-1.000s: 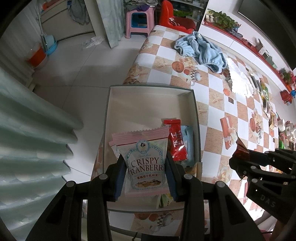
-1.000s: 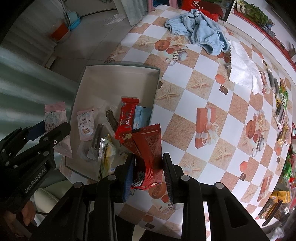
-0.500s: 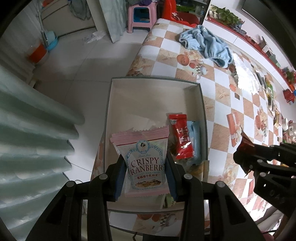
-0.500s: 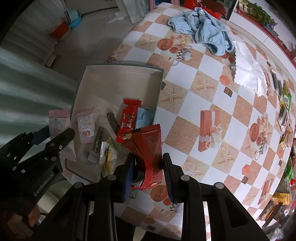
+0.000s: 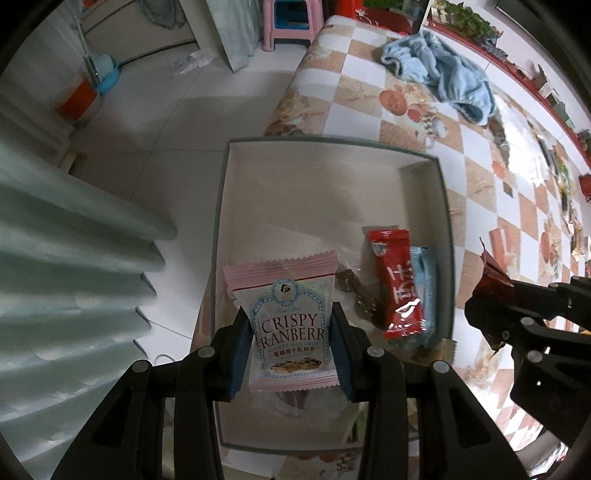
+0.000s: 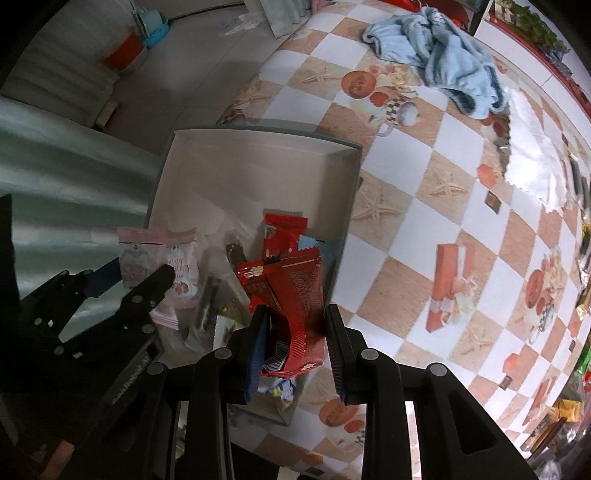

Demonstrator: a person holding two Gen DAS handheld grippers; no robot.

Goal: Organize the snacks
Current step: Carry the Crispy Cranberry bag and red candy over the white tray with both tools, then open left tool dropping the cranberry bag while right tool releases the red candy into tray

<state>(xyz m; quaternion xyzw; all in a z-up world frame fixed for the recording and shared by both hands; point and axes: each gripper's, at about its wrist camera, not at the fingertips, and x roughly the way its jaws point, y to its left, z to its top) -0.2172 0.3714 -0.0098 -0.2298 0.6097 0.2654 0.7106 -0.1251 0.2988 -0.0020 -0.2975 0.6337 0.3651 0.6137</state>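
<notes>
Pink-and-white cranberry crisp packet (image 5: 291, 325), upright, pinched at its sides between the jaws of the left gripper (image 5: 291, 350); it hangs over the near-left part of the grey box (image 5: 332, 142). Not yet let go.

Right gripper (image 6: 295, 343) clamps a crumpled red wrapper (image 6: 291, 302) between its jaws, above the box's near-right corner. Also not released.

Progress, as judged: task partly done. Several snacks already lie in the near half of the box; the far half of its floor is bare. Two are in transit, one per gripper. More packets remain along the far right edge of the checked tablecloth (image 6: 406, 229), so a fair amount seems left.

Count, near to far:
- Grippers: two, each loaded with one snack.
- In the box: one second pink cranberry packet (image 6: 181, 273), one dark brown bar (image 5: 360, 295), one red packet (image 5: 397, 280), one pale blue packet (image 5: 426, 291) touching the red one. A few more clear and yellowish wrappers lie at the near end, too jumbled to count.
- Box: one.
- Loose snacks at far right: several, too small to number.
- Blue cloth (image 6: 443, 51): one, bunched at the far end of the table.
- Pink stool (image 5: 291, 22): one, on the floor beyond.
</notes>
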